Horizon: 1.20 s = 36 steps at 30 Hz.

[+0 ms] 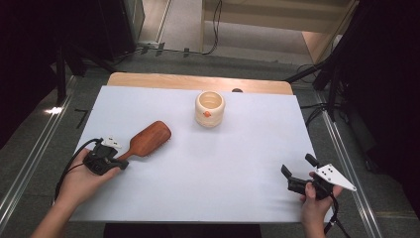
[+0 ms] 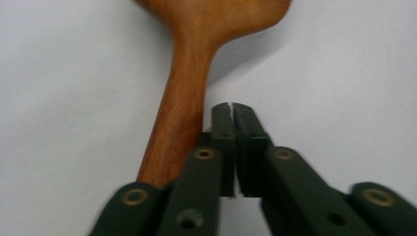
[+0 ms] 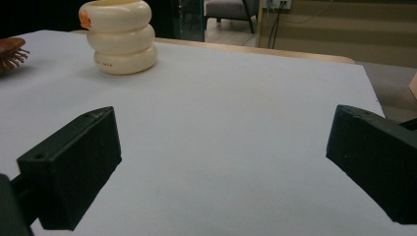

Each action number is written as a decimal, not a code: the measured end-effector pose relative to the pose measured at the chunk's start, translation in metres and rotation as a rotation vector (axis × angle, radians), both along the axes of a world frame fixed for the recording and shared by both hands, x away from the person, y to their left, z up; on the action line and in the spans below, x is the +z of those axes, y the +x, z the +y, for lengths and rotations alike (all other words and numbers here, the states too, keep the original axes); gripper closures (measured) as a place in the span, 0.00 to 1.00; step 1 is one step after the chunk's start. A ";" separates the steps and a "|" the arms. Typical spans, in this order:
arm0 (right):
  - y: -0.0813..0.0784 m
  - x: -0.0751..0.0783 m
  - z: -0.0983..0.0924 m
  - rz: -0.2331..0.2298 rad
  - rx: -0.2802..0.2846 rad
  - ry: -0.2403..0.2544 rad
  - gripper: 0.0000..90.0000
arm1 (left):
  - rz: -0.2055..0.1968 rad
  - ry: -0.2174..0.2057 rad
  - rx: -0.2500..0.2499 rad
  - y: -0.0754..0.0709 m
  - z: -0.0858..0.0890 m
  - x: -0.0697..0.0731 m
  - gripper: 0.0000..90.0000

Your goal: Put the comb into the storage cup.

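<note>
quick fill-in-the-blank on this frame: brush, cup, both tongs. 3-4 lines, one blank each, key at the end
1. The brown wooden paddle hairbrush lies on the white table cover with its handle toward the ____ tongs.
2. Those tongs are ____, beside the handle rather than around it.
3. The right tongs stand ____ with nothing between them.
4. The cream ribbed ceramic cup has a small ____ mark on its side.

Missing words: left; shut; open; orange

Bright table, dark surroundings, near fingers blurred
</note>
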State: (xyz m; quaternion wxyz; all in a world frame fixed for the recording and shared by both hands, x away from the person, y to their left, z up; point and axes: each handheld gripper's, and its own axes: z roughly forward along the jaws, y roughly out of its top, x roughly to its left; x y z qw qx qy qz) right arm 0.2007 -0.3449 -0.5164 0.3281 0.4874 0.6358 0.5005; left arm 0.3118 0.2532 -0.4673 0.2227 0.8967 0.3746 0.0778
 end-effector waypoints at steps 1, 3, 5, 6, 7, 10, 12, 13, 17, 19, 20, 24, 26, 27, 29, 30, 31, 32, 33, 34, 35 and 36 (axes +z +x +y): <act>0.000 0.000 0.000 0.000 0.000 0.000 0.00 | -0.006 -0.006 -0.018 -0.001 -0.001 0.002 0.91; 0.000 0.000 0.000 0.000 -0.001 -0.001 0.00 | -0.017 -0.016 -0.043 -0.003 -0.003 0.005 0.77; 0.000 0.000 0.000 -0.001 0.000 0.000 0.00 | -0.021 -0.035 -0.066 -0.004 -0.004 0.008 0.66; 0.000 0.000 0.000 -0.001 0.000 0.000 0.00 | -0.021 -0.038 -0.074 -0.004 -0.004 0.010 0.66; 0.000 0.000 0.000 -0.002 0.001 -0.001 0.00 | -0.029 -0.042 -0.075 -0.004 -0.005 0.012 0.60; 0.000 0.000 0.000 -0.002 0.002 -0.001 0.00 | -0.031 -0.039 -0.083 -0.004 -0.006 0.014 0.40; 0.000 0.000 0.000 -0.002 0.002 0.000 0.00 | -0.030 -0.030 -0.085 -0.003 -0.007 0.015 0.27; 0.000 0.000 0.000 -0.002 0.002 0.000 0.00 | -0.034 -0.024 -0.081 -0.003 -0.007 0.016 0.21; 0.000 0.000 0.000 -0.002 0.002 -0.001 0.00 | -0.027 -0.027 -0.082 -0.002 -0.006 0.020 0.01; 0.000 0.000 0.000 0.000 0.002 0.000 0.00 | -0.032 -0.021 -0.073 -0.001 -0.005 0.022 0.00; 0.000 0.000 0.000 0.000 0.001 -0.001 0.00 | -0.034 -0.023 -0.070 -0.001 -0.004 0.024 0.00; 0.000 0.000 0.000 0.000 0.000 -0.001 0.00 | -0.025 -0.014 -0.093 0.001 -0.001 0.027 0.00; 0.000 0.000 0.000 0.000 0.000 -0.001 0.00 | -0.019 -0.008 -0.101 0.002 0.000 0.027 0.00; 0.000 0.000 0.000 0.000 0.000 -0.001 0.00 | -0.015 -0.005 -0.099 0.002 0.001 0.027 0.00; 0.000 0.000 0.000 0.000 0.000 -0.001 0.00 | -0.015 0.003 -0.075 0.004 0.002 0.026 0.00; 0.000 0.000 0.000 0.000 0.000 -0.001 0.00 | -0.008 -0.002 -0.078 0.005 0.002 0.025 0.00; 0.000 0.000 0.000 0.000 0.001 0.000 0.00 | -0.005 0.002 -0.075 0.006 0.003 0.024 0.00; 0.000 0.000 0.000 0.000 0.001 0.000 0.00 | -0.004 0.003 -0.075 0.007 0.003 0.023 0.00; 0.000 0.000 0.000 0.000 0.001 0.000 0.00 | 0.003 0.006 -0.079 0.008 0.003 0.022 0.00; 0.000 0.000 0.000 -0.001 0.000 -0.002 0.00 | 0.007 0.004 -0.079 0.010 0.003 0.021 0.00; 0.000 0.000 0.000 0.000 0.001 -0.001 0.00 | 0.010 0.000 -0.083 0.011 0.004 0.019 0.00; 0.000 0.000 0.000 0.000 0.001 -0.001 0.00 | 0.012 -0.001 -0.084 0.012 0.004 0.018 0.00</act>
